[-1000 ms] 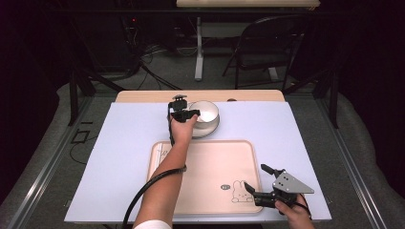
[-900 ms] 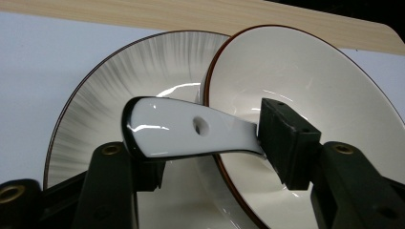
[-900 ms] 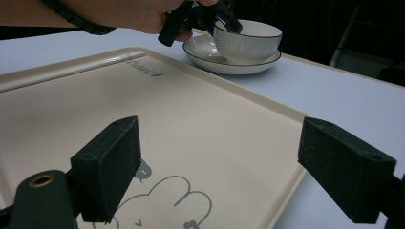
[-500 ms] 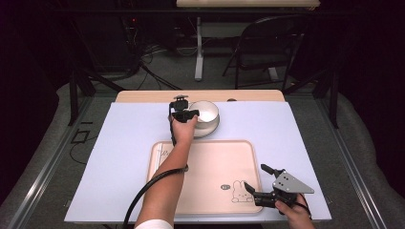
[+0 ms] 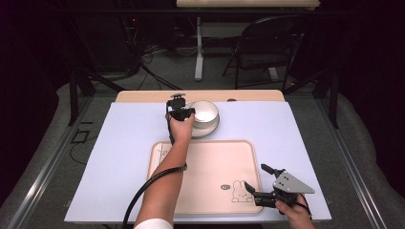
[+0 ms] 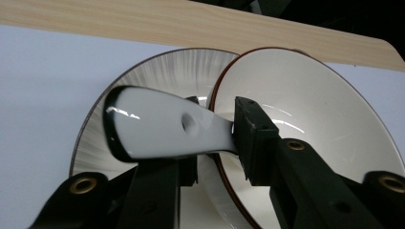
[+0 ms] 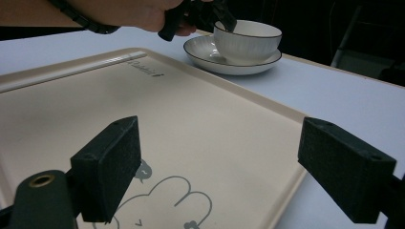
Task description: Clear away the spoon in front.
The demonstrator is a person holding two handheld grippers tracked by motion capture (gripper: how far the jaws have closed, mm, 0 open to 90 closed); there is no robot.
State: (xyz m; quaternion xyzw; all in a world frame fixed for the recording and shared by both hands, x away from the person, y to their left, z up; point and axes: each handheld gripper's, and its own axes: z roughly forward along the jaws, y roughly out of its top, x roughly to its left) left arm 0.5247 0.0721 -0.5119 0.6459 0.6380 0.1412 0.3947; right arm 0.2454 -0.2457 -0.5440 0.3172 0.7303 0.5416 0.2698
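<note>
White ceramic, the spoon (image 6: 162, 131) is clamped by its handle in the left hand-held gripper (image 5: 180, 112), just left of the bowl (image 5: 205, 111), over the saucer (image 6: 157, 76) the bowl sits on. The right hand-held gripper (image 5: 265, 193), jaws apart, rests well nearer than the bowl, at the beige tray (image 5: 210, 167) near corner on the worktop (image 5: 124, 143).

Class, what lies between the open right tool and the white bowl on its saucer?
In the right gripper view, the beige plastic tray fills the stretch from right tool to white bowl.
</note>
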